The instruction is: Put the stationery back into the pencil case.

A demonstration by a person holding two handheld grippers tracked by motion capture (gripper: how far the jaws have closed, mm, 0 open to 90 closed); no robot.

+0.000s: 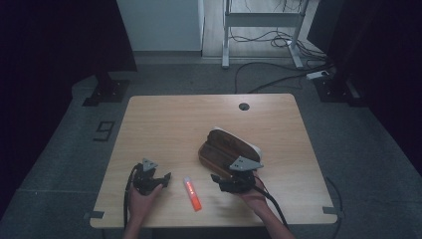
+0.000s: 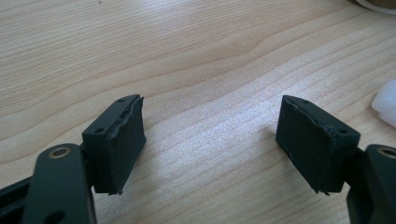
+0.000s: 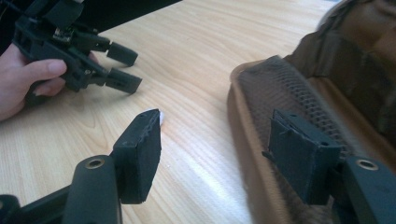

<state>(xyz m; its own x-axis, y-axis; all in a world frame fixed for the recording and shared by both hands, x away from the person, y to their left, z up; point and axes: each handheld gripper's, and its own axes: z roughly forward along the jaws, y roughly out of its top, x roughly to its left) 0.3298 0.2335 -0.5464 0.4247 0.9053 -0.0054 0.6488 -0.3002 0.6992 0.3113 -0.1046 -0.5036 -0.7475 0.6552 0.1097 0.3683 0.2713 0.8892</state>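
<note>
A brown pouch lies open in the middle of the table, its mesh inner pocket close in the right gripper view. An orange-red tube with a white tip rests on the wood between the two grippers. My left gripper sits to the tube's left, pointing toward it, jaws open over bare wood, with the white tip at the picture's right edge. My right gripper hangs at the pouch's near edge, open, one jaw over the table and the other over the pouch rim.
The wooden table has a cable hole at the back. Cables trail from both grippers over the near edge. In the right gripper view a hand holds the other gripper. Desk legs and floor cables stand beyond the table.
</note>
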